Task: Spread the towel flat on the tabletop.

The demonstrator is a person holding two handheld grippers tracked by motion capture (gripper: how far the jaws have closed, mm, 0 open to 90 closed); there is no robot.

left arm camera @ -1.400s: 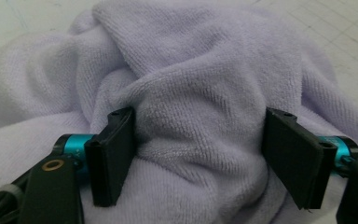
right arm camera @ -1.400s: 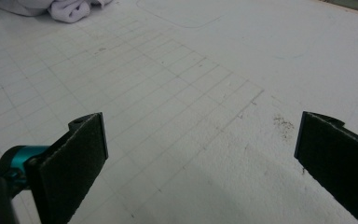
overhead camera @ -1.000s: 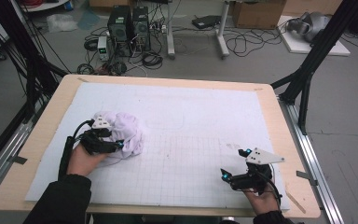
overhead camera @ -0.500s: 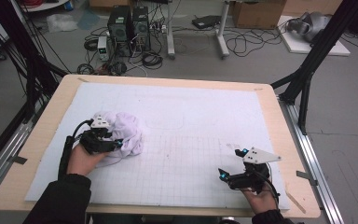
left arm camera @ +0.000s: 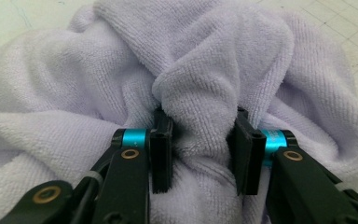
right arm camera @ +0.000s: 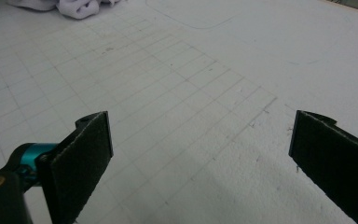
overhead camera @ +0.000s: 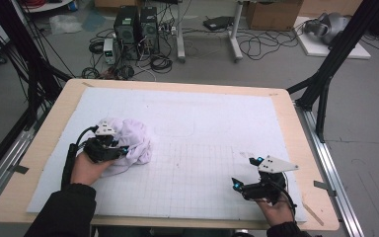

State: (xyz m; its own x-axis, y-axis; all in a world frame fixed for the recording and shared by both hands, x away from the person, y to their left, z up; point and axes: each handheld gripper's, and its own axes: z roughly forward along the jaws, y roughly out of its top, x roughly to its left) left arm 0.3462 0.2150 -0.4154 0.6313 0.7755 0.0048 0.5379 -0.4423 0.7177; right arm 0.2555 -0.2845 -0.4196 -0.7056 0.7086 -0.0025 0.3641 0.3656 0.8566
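A crumpled pale lilac towel (overhead camera: pixel 135 140) lies in a heap on the left part of the white gridded mat (overhead camera: pixel 202 118). My left gripper (overhead camera: pixel 121 150) is at the towel's near-left side, held by a hand in a black sleeve. In the left gripper view its jaws (left arm camera: pixel 203 154) pinch a raised fold of the towel (left arm camera: pixel 205 70) between them. My right gripper (overhead camera: pixel 244 172) hovers over the mat's front right, wide open with nothing between its fingers. In the right gripper view (right arm camera: pixel 200 140) the towel (right arm camera: pixel 77 7) shows far off at the top left.
The mat covers most of a wooden table (overhead camera: pixel 54 118), whose bare rim runs around it. A faint outlined shape (overhead camera: pixel 175 129) is drawn on the mat right of the towel. Computers and cables stand on the floor beyond the far edge.
My right gripper has drifted slightly left and toward the front edge, still open. The left gripper stays at the towel with little movement.
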